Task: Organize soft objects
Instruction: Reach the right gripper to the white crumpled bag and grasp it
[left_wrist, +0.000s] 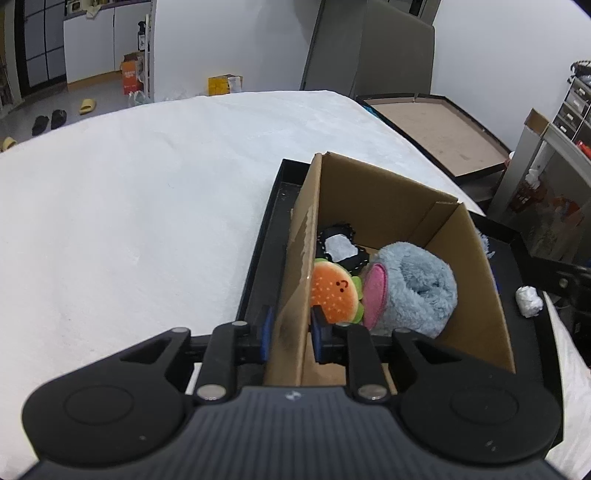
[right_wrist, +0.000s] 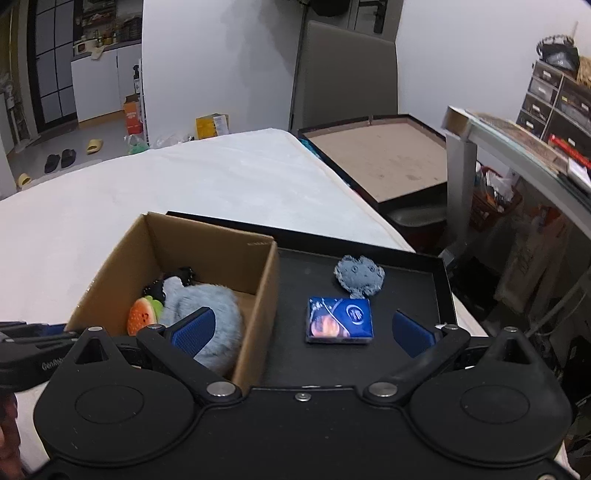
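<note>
A cardboard box (left_wrist: 388, 199) stands in a black tray (left_wrist: 258, 266). In it lie an orange burger plush (left_wrist: 334, 291), a grey-blue fluffy plush (left_wrist: 421, 288) and a black piece with a white patch (left_wrist: 340, 245). My left gripper (left_wrist: 291, 328) straddles the box's near-left wall, its blue pads slightly off the cardboard, so it is open. My right gripper (right_wrist: 303, 315) is open wide above the tray (right_wrist: 406, 280), its left finger over the box (right_wrist: 207, 236). Just ahead of it lie a blue packet (right_wrist: 338, 321) and, beyond that, a grey fuzzy piece (right_wrist: 358, 277).
The tray rests on a white padded surface (left_wrist: 129, 221) that spreads out to the left. A crumpled white lump (left_wrist: 530, 301) sits at the tray's right side. A framed brown board (right_wrist: 380, 155) and cluttered shelves (right_wrist: 554, 96) stand to the right.
</note>
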